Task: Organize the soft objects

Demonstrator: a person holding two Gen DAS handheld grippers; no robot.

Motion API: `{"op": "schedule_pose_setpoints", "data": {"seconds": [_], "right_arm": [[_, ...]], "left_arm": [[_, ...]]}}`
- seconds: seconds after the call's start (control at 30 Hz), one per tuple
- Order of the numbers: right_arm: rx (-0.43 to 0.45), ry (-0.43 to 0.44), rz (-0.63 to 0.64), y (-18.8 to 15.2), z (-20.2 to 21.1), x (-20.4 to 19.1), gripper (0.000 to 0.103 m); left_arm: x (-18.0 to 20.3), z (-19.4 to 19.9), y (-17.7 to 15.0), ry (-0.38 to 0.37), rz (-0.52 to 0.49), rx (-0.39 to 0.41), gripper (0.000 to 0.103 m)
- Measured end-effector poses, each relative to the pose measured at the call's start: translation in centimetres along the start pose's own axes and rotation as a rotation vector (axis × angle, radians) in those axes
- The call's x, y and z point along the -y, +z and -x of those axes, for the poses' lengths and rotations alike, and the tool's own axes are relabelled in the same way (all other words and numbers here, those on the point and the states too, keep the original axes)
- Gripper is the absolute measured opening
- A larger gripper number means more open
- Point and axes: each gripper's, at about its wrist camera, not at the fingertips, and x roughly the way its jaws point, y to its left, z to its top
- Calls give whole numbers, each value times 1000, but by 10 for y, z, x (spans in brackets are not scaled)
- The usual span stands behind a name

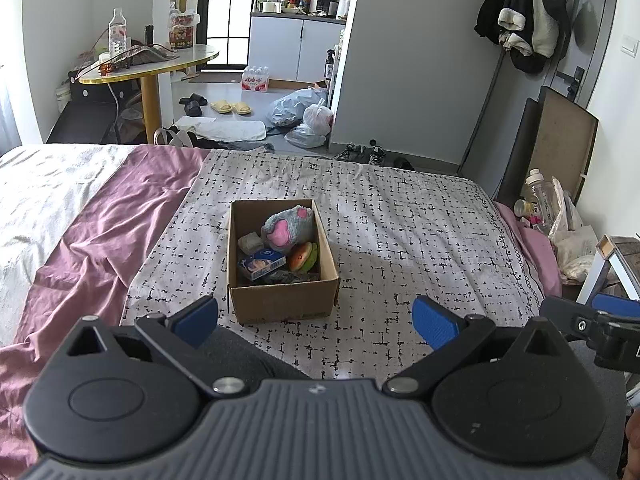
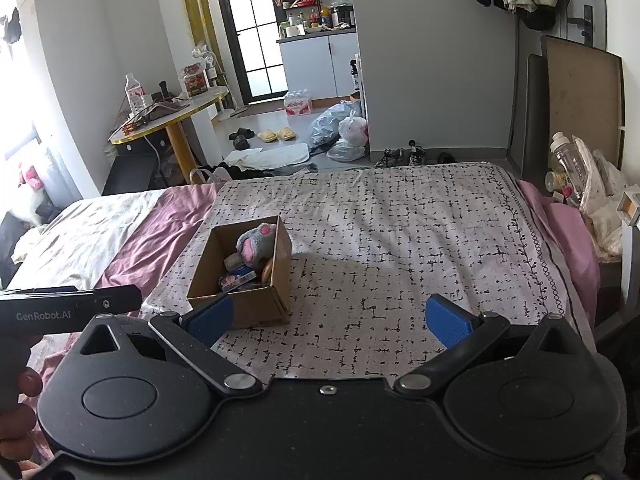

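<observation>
Left wrist view: the left gripper (image 1: pixel 316 322) hangs with its jaws wide apart and empty, just before the box (image 1: pixel 280 258) on the bed (image 1: pixel 400 220). Inside lie a grey plush (image 1: pixel 288 228), a burger toy (image 1: pixel 304 257) and a blue pack (image 1: pixel 262 264).

Right wrist view: the right gripper (image 2: pixel 330 320) is spread too, holding nothing; the box (image 2: pixel 244 268) sits ahead to its left.

Left wrist view: low over the near edge of the bed (image 1: pixel 400 220), facing its foot and the doorway.
Right wrist view: just beside it, to the right, same heading.
Shared: cardboard box (image 1: pixel 280 304) (image 2: pixel 256 308), near in both; patterned sheet, far floor.
</observation>
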Motion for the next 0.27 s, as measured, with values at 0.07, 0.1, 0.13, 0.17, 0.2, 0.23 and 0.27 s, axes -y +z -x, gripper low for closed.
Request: {"op": "schedule_pose_setpoints", "data": {"seconds": [0.07,0.1,0.13,0.17,0.2,0.23,0.27], "right_arm": [[0,12,0,0,0,0,103],[2,11,5,0,1,-1,103],[3,8,11,0,1,-2,103],[2,6,15,0,0,-3,103],[1,8,16,-1,0,-3,103],[-1,9,16,-1,0,-3,103],[-2,9,14,-2,0,-4,103]], "left_arm": [[0,0,-1,-3,-3,4,103],[0,1,-1,-3,-3,5,103],[0,1,-1,-5,-2,4,103],[1,1,-1,-8,-1,4,103],[1,1,-1,-9,-1,2,103],[1,1,-1,-6,-3,0,103],[2,1,-1,-3,-6,1,103]]}}
